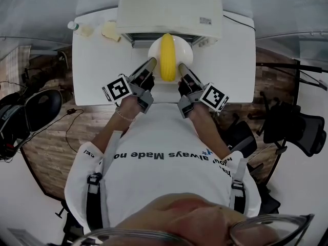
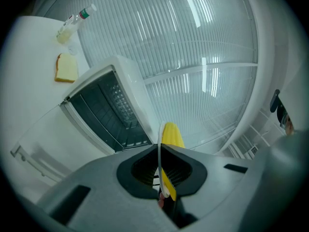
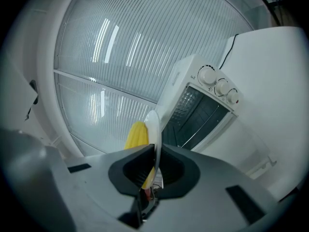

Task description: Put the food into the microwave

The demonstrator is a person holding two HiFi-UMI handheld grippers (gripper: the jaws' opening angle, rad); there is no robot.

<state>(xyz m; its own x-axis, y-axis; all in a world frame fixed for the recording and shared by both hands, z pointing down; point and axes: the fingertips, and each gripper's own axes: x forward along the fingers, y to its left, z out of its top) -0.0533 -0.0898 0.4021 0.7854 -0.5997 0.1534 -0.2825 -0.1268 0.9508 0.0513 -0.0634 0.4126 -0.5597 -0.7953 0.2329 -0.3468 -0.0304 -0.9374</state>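
A white plate (image 1: 155,49) carrying a yellow corn cob (image 1: 167,56) hangs just in front of the open white microwave (image 1: 170,8). My left gripper (image 1: 148,66) is shut on the plate's left rim and my right gripper (image 1: 183,69) is shut on its right rim. In the left gripper view the plate edge (image 2: 160,153) runs between the jaws with the corn (image 2: 172,135) beyond, and the dark microwave cavity (image 2: 108,112) lies to the left. In the right gripper view the plate rim (image 3: 154,124) and corn (image 3: 136,134) sit left of the microwave (image 3: 203,108).
A slice of bread (image 1: 110,30) and a small bottle (image 1: 81,28) lie on the white table (image 1: 97,65) left of the microwave. The microwave door (image 1: 165,86) hangs open below the plate. Black chairs (image 1: 36,109) stand at both sides on the wooden floor.
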